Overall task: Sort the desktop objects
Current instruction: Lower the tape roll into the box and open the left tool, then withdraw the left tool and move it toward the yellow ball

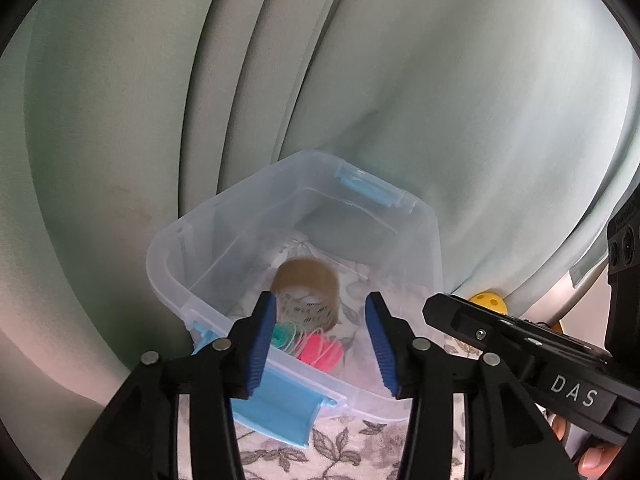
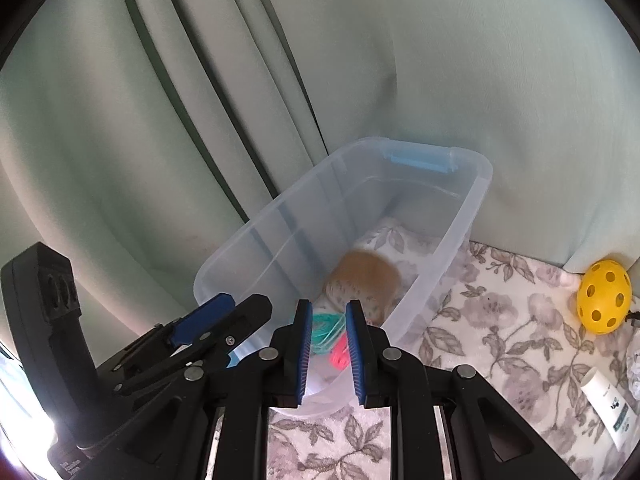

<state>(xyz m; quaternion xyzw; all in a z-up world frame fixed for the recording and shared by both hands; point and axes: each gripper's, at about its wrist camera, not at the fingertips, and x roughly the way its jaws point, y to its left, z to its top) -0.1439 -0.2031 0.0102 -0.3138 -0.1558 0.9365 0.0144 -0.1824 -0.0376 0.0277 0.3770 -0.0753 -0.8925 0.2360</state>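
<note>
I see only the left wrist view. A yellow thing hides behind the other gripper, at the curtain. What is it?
Observer: A yellow ball with round holes, lying on the flowered cloth to the right of the clear bin.
Operator: Is anything else on the cloth there?
Observer: Yes, a white tube lies nearer the camera than the ball, outside the bin.
Operator: Is the right gripper holding something?
Observer: No. The right gripper has a narrow gap between its pads and nothing in it; it hangs over the near end of the bin.
</note>
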